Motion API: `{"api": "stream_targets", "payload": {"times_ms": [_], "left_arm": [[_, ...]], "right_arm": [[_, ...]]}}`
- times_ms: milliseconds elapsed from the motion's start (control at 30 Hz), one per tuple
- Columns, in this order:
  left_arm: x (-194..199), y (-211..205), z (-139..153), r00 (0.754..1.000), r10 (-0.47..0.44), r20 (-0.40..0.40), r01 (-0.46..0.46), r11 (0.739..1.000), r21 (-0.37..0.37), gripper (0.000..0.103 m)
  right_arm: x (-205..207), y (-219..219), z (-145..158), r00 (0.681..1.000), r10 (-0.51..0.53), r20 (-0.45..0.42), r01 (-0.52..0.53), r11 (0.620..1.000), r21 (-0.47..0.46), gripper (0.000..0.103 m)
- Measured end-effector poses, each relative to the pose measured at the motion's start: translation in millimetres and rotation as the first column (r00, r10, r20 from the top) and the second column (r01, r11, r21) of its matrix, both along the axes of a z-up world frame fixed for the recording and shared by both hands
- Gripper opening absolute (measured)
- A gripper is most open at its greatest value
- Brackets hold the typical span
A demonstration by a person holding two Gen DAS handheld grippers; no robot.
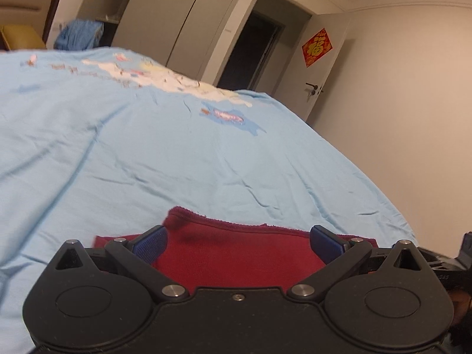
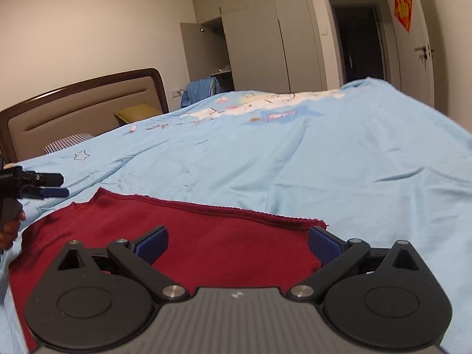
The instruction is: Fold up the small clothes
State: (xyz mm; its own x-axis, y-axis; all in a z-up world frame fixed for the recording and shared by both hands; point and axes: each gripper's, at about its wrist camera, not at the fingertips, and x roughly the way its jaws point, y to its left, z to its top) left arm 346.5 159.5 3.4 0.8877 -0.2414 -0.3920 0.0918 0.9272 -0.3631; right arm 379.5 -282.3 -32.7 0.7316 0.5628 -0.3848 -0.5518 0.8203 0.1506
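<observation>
Both grippers, left [image 1: 239, 243] and right [image 2: 238, 243], hang wide-fingered and empty over the red cloth [image 2: 206, 236] lying flat at the bed's [image 2: 354, 162] near edge, seemingly poised to take its hem.

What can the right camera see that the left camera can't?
Only the right view shows the headboard, the checked pillow, the open cupboard door and the left gripper from the side, over the red cloth's left edge. Only the left view shows the left gripper from behind, jaws open, and the red sign face on. Both show the red cloth on the blue bedspread, the dark doorway and the wardrobe. The right gripper is open too.
</observation>
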Motion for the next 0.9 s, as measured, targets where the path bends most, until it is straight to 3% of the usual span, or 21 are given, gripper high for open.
{"api": "stream_targets", "payload": {"times_ms": [200, 433, 533, 700, 900], "left_arm": [[-64, -1, 15, 0.997, 0.078, 0.008, -0.078, 0.994, 0.074, 0.102], [-134, 0, 3, 0.988, 0.151, -0.033, -0.148, 0.985, 0.092, 0.102], [-150, 3, -8, 0.983, 0.169, -0.071, -0.163, 0.984, 0.077, 0.102], [-159, 4, -30, 0.974, 0.178, -0.14, -0.181, 0.983, -0.011, 0.102], [-152, -11, -45, 0.974, 0.164, -0.158, -0.175, 0.983, -0.057, 0.102]], "right_arm": [[-60, 0, 16, 0.997, -0.015, 0.081, 0.016, 1.0, -0.011, 0.103], [-117, 18, 6, 0.99, -0.05, 0.134, 0.057, 0.998, -0.042, 0.103], [-134, 36, -4, 0.984, -0.07, 0.164, 0.086, 0.992, -0.093, 0.103], [-154, 62, -20, 0.973, -0.11, 0.202, 0.138, 0.982, -0.129, 0.103], [-158, 95, -37, 0.959, -0.16, 0.235, 0.207, 0.96, -0.189, 0.103]]}}
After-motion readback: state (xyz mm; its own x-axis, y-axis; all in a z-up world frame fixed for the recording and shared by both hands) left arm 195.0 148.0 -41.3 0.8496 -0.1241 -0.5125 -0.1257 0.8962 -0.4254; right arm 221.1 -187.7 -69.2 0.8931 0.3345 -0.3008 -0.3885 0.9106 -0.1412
